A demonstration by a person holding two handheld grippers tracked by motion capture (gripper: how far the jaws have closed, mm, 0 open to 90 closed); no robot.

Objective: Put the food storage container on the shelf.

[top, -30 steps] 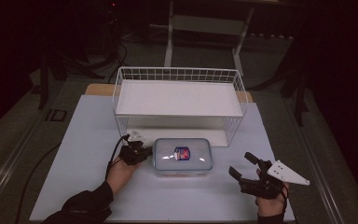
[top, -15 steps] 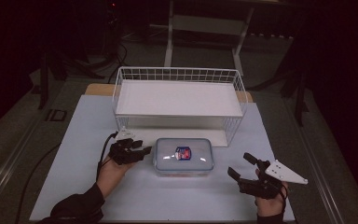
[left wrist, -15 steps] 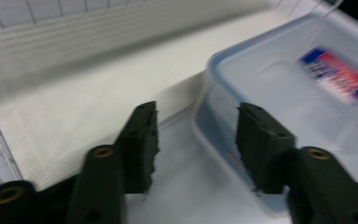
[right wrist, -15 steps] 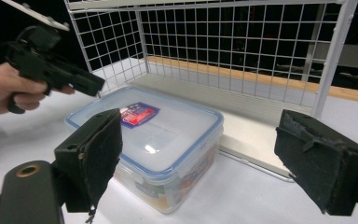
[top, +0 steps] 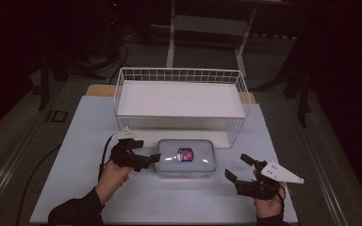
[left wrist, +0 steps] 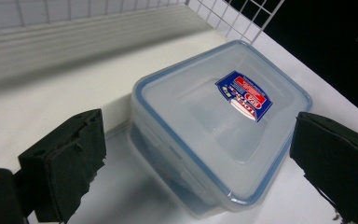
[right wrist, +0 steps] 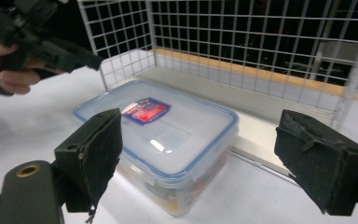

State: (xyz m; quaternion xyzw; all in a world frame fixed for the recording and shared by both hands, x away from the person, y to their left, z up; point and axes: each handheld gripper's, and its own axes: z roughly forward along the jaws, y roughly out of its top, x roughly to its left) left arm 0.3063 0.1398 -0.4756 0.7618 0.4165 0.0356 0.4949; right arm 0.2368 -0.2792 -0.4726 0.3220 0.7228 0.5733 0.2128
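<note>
The bench (top: pixel 75 141) carries a wire basket (top: pixel 181 89) at twelve o'clock, and just before it the lidded box (top: pixel 186 158), long axis running nine to three. The left gripper (top: pixel 152 160) sits at the box's nine o'clock end, its jaws just opened wide and empty. The right gripper (top: pixel 235 168) waits at four o'clock (farther off), also spread wide, holding nothing.

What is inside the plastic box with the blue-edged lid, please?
Through the clear wall of the plastic box, the right gripper view shows something reddish and yellowish near the bottom, too blurred to identify. The lid is frosted and its sticker covers part of it, hiding the rest.
</note>
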